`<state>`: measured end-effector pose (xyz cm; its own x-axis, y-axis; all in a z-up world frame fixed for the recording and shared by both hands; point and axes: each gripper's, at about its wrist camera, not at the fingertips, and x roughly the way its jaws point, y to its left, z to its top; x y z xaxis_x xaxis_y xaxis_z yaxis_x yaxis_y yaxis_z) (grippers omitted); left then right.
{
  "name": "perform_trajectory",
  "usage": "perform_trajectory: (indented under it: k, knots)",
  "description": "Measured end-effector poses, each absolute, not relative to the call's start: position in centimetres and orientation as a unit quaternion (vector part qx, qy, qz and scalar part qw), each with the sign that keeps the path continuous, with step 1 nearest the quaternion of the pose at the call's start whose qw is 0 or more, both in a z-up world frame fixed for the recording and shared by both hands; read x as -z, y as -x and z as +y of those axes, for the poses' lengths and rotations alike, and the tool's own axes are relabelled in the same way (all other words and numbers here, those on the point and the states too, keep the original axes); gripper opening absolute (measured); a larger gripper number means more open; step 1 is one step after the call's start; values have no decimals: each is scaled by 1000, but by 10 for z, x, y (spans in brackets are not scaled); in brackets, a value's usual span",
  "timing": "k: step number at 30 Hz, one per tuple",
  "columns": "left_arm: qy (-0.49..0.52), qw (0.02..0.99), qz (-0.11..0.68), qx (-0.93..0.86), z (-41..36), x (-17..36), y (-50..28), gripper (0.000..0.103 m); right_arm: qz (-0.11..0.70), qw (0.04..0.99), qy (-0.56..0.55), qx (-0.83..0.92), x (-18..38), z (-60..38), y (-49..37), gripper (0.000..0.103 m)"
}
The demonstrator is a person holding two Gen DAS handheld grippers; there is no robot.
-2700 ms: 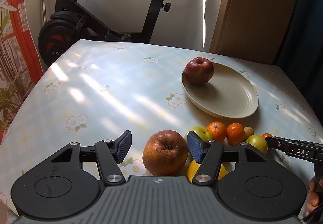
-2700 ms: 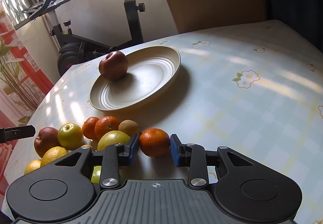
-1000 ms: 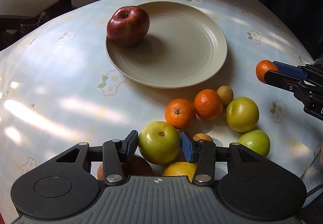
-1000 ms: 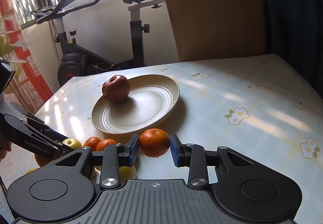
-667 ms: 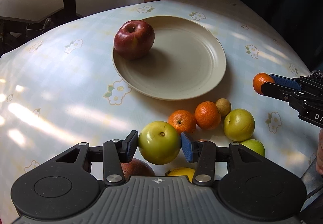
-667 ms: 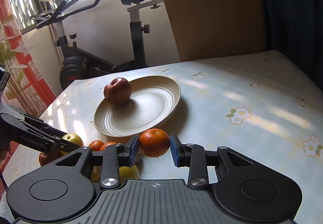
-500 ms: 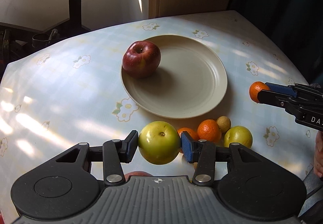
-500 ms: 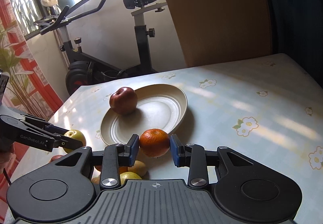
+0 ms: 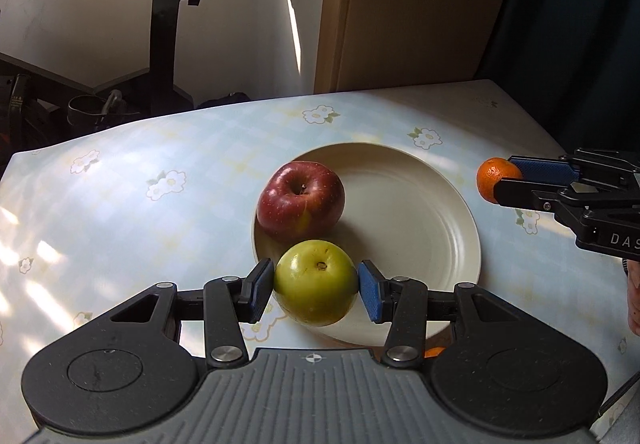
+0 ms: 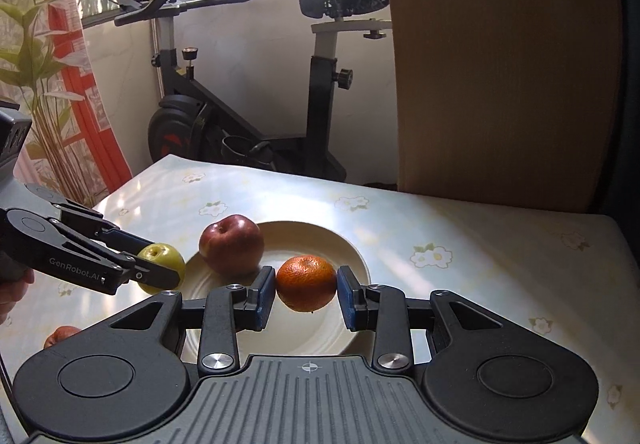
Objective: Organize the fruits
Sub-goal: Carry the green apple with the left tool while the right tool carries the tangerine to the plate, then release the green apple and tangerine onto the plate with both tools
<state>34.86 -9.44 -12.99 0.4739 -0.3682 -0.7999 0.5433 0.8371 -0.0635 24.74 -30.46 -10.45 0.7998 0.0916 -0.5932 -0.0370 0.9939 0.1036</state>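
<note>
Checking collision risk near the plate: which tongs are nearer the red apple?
Left. The left tongs hold the green apple right beside the red apple; the right tongs hold the orange slightly farther off.

The left hand-held gripper [image 9: 317, 290] clamps a green apple [image 9: 316, 287] above the plate's [image 9: 440, 228] near rim, beside the red apple [image 9: 301, 201].

The left gripper [image 9: 316, 292] is clamped around a green apple [image 9: 316, 282]. The right gripper [image 10: 307, 294] pinches an orange [image 10: 307, 282], held level.
</note>
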Motion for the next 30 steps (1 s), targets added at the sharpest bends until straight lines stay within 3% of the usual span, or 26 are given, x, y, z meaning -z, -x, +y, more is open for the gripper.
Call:
perform_trajectory:
  k: [30]
  knots:
    - [-115, 850, 446, 255, -99, 159, -369, 52, 378, 925, 27, -14, 162, -291, -316, 32]
